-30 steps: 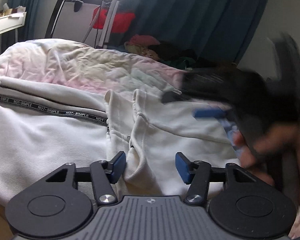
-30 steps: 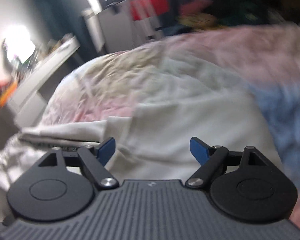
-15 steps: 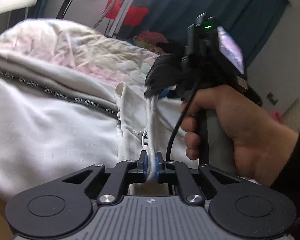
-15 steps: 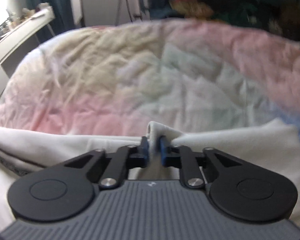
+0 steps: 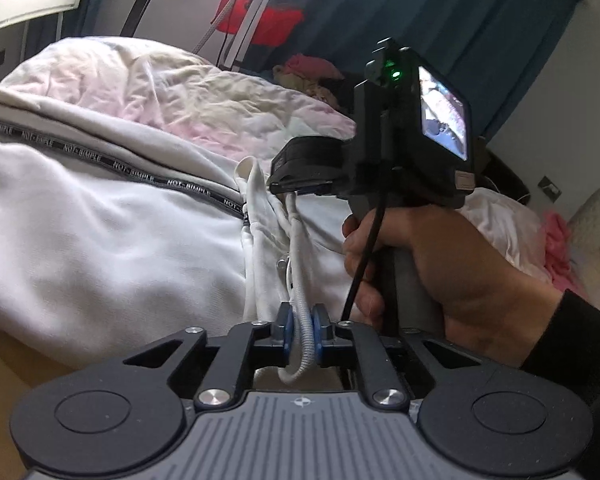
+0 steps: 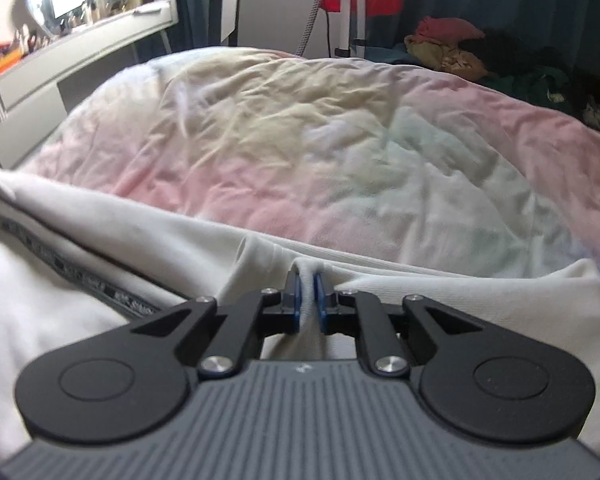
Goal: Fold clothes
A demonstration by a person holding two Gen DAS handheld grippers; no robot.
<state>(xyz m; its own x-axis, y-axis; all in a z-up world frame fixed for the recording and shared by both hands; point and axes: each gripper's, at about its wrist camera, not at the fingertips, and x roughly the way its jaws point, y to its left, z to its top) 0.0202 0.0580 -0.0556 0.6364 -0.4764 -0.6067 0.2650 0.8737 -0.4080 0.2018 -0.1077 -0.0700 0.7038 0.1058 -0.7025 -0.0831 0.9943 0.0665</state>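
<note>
Covering the whole bed, a crumpled duvet [image 6: 340, 140] in washed-out pink, cream and pale green fills most of both views, its cotton creased all over. Dark teal curtains [image 5: 480, 40] hang behind it, with a white desk [image 6: 80, 60] along the left wall and a heap of red and brown clothes [image 6: 448, 44] at the far side. On the near part of the bed lies a white hooded sweatshirt [image 5: 100, 248], soft and thick, with a black tape [image 5: 140, 176] printed in white letters running across it. The left gripper [image 5: 301, 330] is clenched on the sweatshirt's ribbed white drawcord [image 5: 300, 280] and a fold of cloth. The right gripper [image 6: 306, 302] is clamped on a pinched ridge of the white fabric; the left wrist view shows a right hand [image 5: 440, 264] around its grey handle, a small lit screen [image 5: 444, 120] on top.
</note>
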